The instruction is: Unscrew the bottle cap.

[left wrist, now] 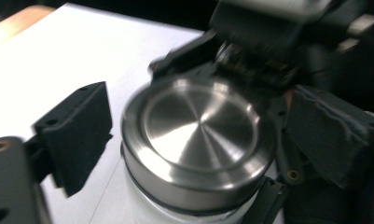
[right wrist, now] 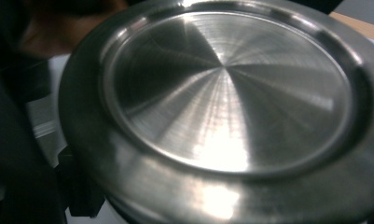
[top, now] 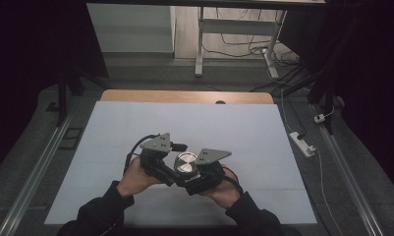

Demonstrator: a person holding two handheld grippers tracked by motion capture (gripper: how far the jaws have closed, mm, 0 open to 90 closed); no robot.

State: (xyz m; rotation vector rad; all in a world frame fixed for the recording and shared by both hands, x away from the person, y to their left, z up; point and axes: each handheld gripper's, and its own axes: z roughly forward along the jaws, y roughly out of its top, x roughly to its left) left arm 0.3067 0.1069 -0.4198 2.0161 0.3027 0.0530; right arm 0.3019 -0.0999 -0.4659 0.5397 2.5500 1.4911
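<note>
A jar with a brushed steel lid [top: 185,162] is held up over the white table between both hands. In the left gripper view the lid [left wrist: 201,130] tops a pale body with a dark seal ring. My left gripper [top: 171,169] stands open around the lid; its left finger [left wrist: 77,135] sits clear of the rim with table showing in the gap. My right gripper [top: 193,178] comes in from the other side and is shut on the jar below the lid. The lid [right wrist: 222,93] looms very close in the right gripper view, hiding that gripper's fingertips.
A white sheet [top: 135,128] covers the table, with a wooden strip [top: 184,96] along the far edge. Beyond it are a desk frame [top: 200,44] and loose cables [top: 288,73] on the floor. A power strip [top: 302,143] lies off the table's right side.
</note>
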